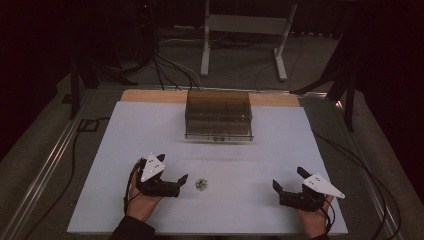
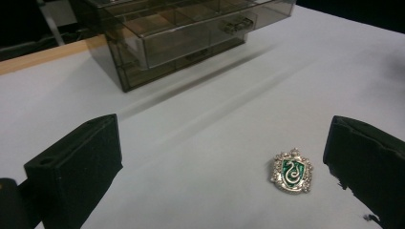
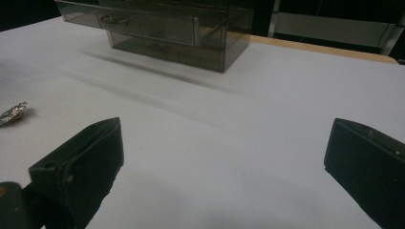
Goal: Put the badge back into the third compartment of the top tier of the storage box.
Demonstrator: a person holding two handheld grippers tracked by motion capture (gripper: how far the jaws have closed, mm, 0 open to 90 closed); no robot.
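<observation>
High view: left gripper (image 1: 184, 179) (jaws spread) beside badge (image 1: 200, 185).

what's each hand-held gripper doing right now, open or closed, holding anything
Left hand-held gripper: open, empty, the crest badge on the table between its jaws.
Right hand-held gripper: open, empty, over bare table.

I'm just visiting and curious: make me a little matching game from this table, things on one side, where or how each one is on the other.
Things:
1. crest pin
2. drawer box
3. left gripper
4. right gripper

States:
a. far edge of the white table, top drawer pulled out
b. open, right of the pin, holding nothing
c. lying flat, green and silver
d. open, beside the pin

Pairs: 1-c, 2-a, 3-d, 4-b
</observation>
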